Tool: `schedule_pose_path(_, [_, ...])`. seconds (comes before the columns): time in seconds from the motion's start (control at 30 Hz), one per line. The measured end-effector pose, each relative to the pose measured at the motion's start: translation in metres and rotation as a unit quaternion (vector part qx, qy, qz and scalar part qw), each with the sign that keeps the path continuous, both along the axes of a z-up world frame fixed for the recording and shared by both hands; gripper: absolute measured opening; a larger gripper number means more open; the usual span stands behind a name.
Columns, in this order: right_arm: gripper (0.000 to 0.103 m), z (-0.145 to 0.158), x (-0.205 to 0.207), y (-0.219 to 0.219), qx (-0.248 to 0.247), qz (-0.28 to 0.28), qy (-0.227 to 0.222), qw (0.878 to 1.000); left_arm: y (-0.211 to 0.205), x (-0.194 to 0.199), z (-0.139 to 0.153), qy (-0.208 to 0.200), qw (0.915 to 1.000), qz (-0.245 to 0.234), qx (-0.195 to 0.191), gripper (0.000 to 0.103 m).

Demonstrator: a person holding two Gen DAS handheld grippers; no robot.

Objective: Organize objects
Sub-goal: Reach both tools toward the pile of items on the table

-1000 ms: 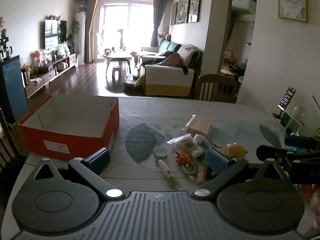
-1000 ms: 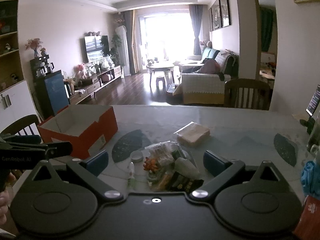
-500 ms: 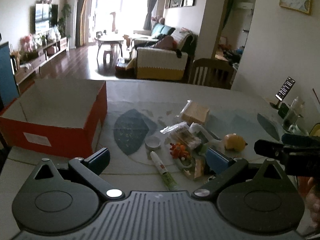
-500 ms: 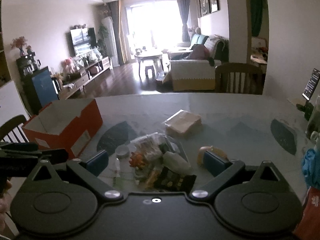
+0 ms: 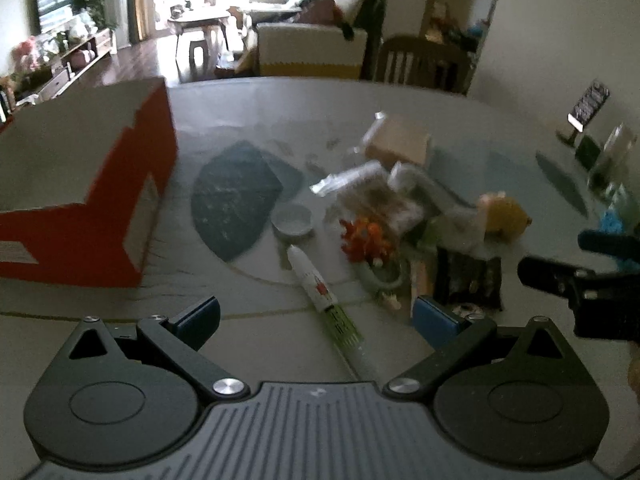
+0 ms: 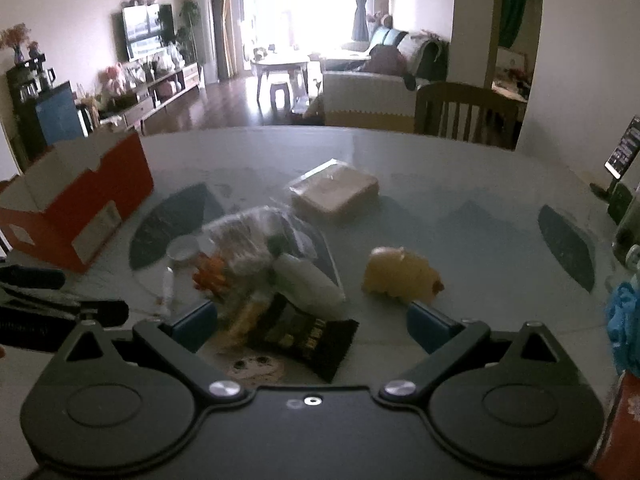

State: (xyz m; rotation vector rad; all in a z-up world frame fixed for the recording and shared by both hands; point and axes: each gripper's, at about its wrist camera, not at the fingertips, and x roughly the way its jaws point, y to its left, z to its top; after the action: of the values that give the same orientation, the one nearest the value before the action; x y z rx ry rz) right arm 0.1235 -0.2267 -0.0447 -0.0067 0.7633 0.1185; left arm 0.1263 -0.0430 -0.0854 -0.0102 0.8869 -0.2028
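Left gripper: my jaws stand wide apart, nothing between the blue pads, low over the table. A white-and-green tube lies on the table between my fingers, its green end toward me, not touched

Right gripper: jaws spread too, holding nothing. A black snack packet lies between these fingers, near the left pad

Clutter sits mid-table in one loose heap: clear plastic wrappers, an orange toy, a small white round cap just beside the tube's white tip. A yellow plush sits apart to the right of the heap; a wrapped tan block lies behind it

Red cardboard box stands open on the table's left side, well apart from the heap; its inside is hard to make out

Both views blurred
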Motion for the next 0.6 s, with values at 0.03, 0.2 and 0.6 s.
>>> schedule_pose_path(0.03, [0.101, -0.004, 0.004, -0.002, 0.000, 0.000, 0.007, 1.000, -0.003, 0.002, -0.005, 0.004, 1.0000, -0.004, 0.006, 0.103])
schedule_pose_path(0.2, [0.101, -0.026, 0.021, -0.008, -0.011, -0.002, 0.040, 0.999, -0.017, 0.012, -0.024, 0.023, 0.9992, -0.013, 0.030, 0.102])
schedule_pose_path(0.6, [0.100, -0.051, 0.044, -0.004, 0.009, -0.017, 0.080, 0.997, -0.023, 0.028, -0.040, 0.042, 0.9989, 0.006, 0.021, 0.084])
